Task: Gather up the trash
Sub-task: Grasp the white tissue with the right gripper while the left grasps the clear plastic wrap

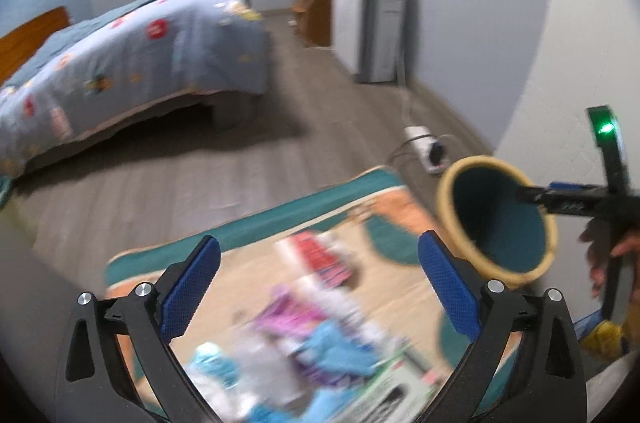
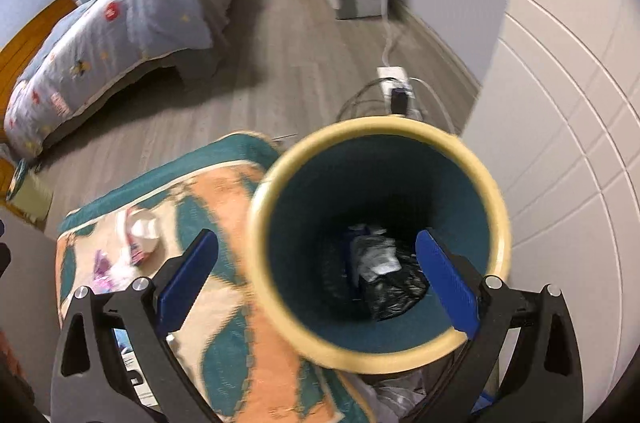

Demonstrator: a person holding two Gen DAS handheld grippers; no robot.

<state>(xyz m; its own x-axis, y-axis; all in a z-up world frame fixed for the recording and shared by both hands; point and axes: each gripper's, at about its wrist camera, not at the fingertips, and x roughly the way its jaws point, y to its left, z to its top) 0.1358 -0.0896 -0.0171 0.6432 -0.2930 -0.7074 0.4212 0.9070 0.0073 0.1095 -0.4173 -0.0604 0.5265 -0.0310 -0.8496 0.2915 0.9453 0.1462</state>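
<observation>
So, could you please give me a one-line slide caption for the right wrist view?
Open right gripper poised over the teal bin, already holding trash, beside the rug.

I see a teal bin (image 2: pixel 380 191) with a cream rim, black bag (image 2: pixel 394 289) inside; blurred wrappers (image 1: pixel 320 339) litter the rug beside it

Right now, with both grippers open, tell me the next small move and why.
Probably lower the open left gripper onto the blurred pile of colourful wrappers on the teal-and-orange patterned rug and close on one piece. The fingers hold nothing, litter lies just beneath them, and the teal bin with the cream rim stands beside the rug, some trash already inside.
</observation>
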